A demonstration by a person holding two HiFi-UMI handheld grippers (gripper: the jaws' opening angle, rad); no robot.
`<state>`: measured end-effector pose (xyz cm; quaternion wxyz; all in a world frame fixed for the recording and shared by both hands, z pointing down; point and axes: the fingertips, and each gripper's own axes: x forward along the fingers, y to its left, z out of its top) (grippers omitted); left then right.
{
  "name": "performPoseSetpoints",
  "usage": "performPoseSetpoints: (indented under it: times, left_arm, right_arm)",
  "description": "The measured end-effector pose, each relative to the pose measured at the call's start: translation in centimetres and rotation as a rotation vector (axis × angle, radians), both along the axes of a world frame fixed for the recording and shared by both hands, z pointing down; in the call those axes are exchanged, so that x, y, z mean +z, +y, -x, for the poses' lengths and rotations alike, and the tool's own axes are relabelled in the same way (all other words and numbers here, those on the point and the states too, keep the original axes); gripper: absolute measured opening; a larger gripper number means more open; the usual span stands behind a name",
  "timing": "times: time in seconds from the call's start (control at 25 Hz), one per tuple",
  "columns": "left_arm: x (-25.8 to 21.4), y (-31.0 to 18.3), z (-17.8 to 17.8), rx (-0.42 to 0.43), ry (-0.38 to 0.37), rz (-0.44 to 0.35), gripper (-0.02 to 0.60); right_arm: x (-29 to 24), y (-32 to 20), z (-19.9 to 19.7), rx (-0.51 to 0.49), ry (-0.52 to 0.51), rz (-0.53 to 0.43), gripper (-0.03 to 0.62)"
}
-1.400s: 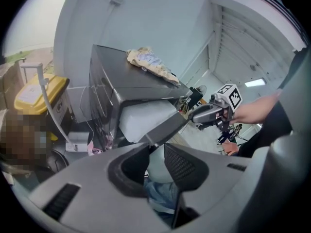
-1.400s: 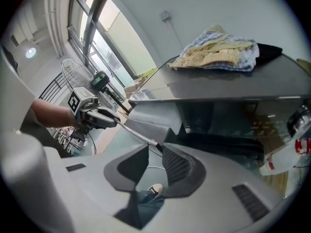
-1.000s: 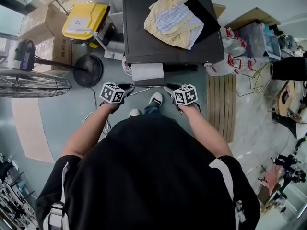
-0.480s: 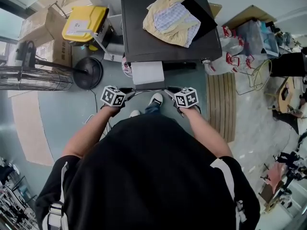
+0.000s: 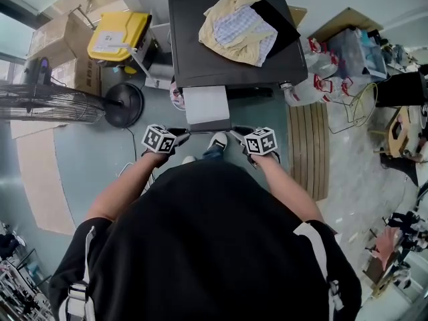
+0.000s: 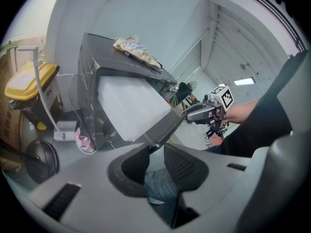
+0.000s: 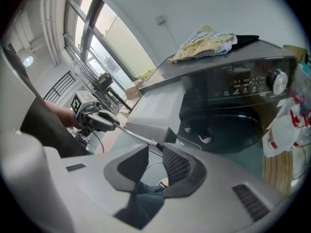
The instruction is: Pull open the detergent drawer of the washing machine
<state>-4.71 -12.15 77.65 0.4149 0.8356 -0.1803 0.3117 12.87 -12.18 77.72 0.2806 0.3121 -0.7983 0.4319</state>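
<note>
Detergent drawer [image 5: 206, 105] out of washing machine [image 5: 234, 62]; left gripper [image 5: 180, 136], right gripper [image 5: 235, 133] fingers clamped narrow on its front corners.

A grey-blue floor [image 5: 87, 159] is seen, on which a dark washing machine [image 5: 200, 65] is stood. On its flat top a heap of yellow and checked clothes [image 5: 237, 25] is laid, touching a black cloth [image 5: 281, 20]. The floor around it is taken up by a fan's round base [image 5: 124, 104], cardboard boxes [image 5: 63, 35], a slatted wooden board [image 5: 307, 146] and filled plastic bags [image 5: 314, 85].
</note>
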Motion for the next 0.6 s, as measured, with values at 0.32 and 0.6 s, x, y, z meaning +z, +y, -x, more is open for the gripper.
performPoseSetpoints:
  times: [0.32,0.6]
  left_arm:
    - [0.8,0.7,-0.2,0.017,-0.007,0.007,0.101]
    - [1.0,0.7,-0.2,0.026,-0.020,0.000,0.101]
  right_arm:
    - [0.8,0.4,-0.1,-0.008,0.012,0.006,0.092]
    - [1.2,0.5,-0.2,-0.010,0.003,0.008,0.098]
